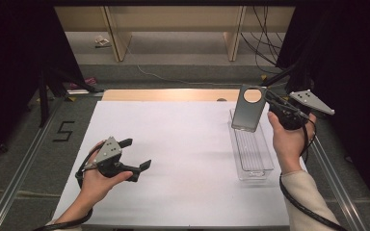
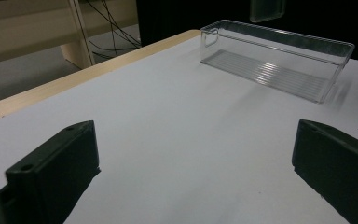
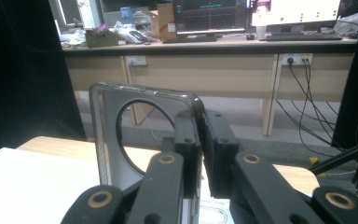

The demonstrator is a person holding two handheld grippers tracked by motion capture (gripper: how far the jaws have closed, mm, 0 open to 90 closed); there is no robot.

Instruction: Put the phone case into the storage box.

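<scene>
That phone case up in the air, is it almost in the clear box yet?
Partly. Done: the right gripper is shut on the grey phone case and has it lifted off the table. In hand: the case hangs above the far end of the clear box. Left: lowering it in and letting go; the box looks empty. The left gripper waits open, holding nothing.

Grey phone case (image 1: 248,109), clear ribbed bin (image 1: 253,154), white tbl (image 1: 183,144)
</scene>
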